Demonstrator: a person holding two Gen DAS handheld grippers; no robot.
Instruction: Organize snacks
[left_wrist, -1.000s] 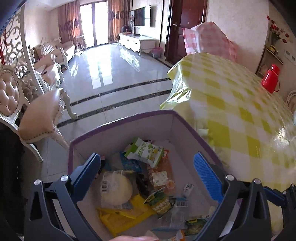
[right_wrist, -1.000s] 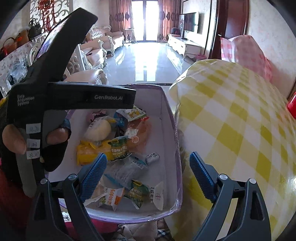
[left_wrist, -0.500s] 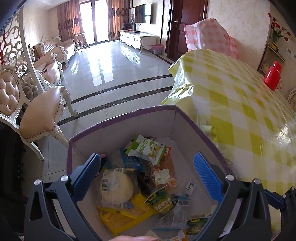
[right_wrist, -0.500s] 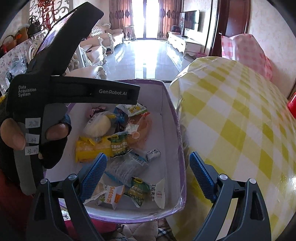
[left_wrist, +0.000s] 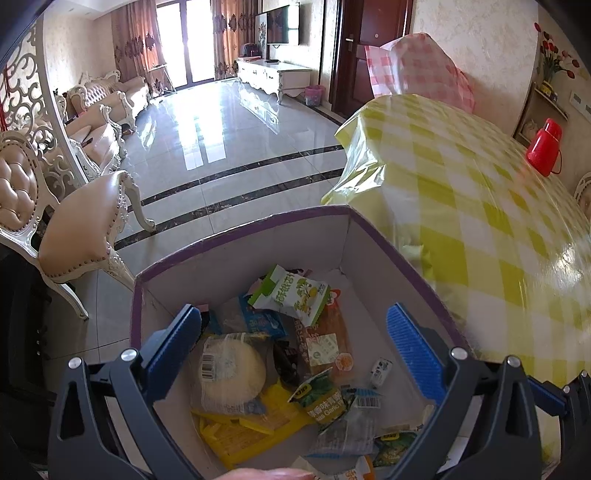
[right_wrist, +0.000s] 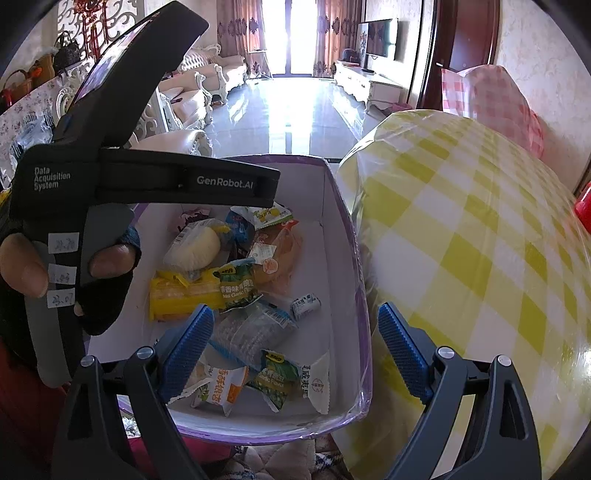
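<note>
I've got my left gripper (left_wrist: 295, 347) hanging over the box (left_wrist: 243, 236), fingers wide apart, holding nothing; the snacks (left_wrist: 291, 295) lie below, framed between them. My right gripper (right_wrist: 295, 343) gapes empty too, left pad above the snack pile, right pad past the box wall toward the table (right_wrist: 480, 229).
</note>
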